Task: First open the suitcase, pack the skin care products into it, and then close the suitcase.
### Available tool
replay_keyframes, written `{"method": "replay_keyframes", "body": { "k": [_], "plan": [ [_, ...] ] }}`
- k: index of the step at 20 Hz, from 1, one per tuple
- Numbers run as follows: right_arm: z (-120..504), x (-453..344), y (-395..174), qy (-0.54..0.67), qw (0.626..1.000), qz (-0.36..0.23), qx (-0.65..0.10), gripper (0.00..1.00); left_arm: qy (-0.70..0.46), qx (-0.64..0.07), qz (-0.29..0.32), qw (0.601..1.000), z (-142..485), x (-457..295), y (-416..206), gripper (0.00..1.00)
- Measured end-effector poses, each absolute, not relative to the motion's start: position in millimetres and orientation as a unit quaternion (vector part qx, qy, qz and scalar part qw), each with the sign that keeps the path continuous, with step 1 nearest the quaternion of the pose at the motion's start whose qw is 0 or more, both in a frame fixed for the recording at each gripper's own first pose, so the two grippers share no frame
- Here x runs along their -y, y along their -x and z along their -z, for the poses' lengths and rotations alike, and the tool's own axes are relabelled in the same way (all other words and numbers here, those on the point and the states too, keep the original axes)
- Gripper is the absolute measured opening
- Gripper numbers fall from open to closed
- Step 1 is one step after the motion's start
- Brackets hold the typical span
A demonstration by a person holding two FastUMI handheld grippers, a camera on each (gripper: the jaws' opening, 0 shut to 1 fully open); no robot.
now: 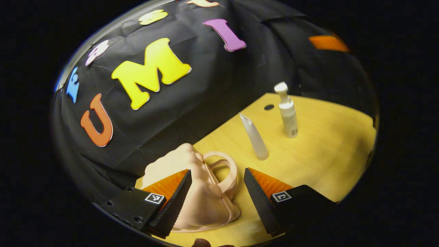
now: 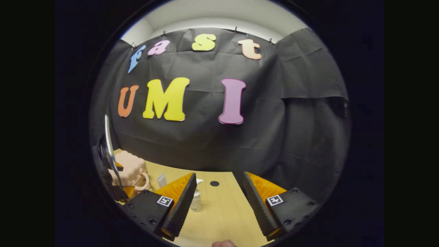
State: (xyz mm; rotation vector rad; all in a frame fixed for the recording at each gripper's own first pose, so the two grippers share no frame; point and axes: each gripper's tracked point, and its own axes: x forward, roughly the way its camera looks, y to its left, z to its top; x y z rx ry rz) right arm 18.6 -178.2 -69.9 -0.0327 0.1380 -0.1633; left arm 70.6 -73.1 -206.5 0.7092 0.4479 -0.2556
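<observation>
While the left tool (image 1: 216, 197) stands wide open and holds nothing, the closed pink suitcase (image 1: 202, 192) lies on the yellow tabletop (image 1: 325, 154) between its fingers, its handle (image 1: 224, 169) facing the products. Beyond it a white tube (image 1: 254, 137) stands upright, with a white pump bottle (image 1: 287, 111) just beside it. The right tool (image 2: 219, 206) is wide open and empty too, over bare tabletop, the pump bottle just past its left finger, the suitcase farther left.
</observation>
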Motion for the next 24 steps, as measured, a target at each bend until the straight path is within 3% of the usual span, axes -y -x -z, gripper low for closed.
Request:
{"method": "replay_keyframes", "body": {
  "k": [4,10,14,17,19,24],
  "plan": [
    [81.2,195.3,-17.6,0.014,0.992,0.091,-0.082,0.81,-0.425,-0.24,0.13,0.863,235.1,73.3,-86.7,0.93],
    [99.9,213.3,-14.2,0.001,0.99,0.101,-0.098,0.81,-0.468,-0.264,0.121,0.834,252.5,65.7,-105.9,0.74],
    [115.0,215.7,-15.1,-0.003,0.988,0.095,-0.118,0.8,-0.471,-0.281,0.12,0.827,260.5,62.8,-111.4,0.58],
    [110.7,219.0,-12.6,-0.003,0.989,0.099,-0.112,0.81,-0.474,-0.302,0.119,0.819,269.7,62.4,-112.8,0.38],
    [104.3,217.2,-9.5,0.005,0.989,0.102,-0.103,0.81,-0.478,-0.305,0.119,0.815,268.1,62.8,-114.3,0.34],
    [91.3,205.4,-3.0,0.021,0.991,0.103,-0.084,0.81,-0.443,-0.278,0.103,0.846,238.4,64.2,-111.3,0.13]
  ]
}}
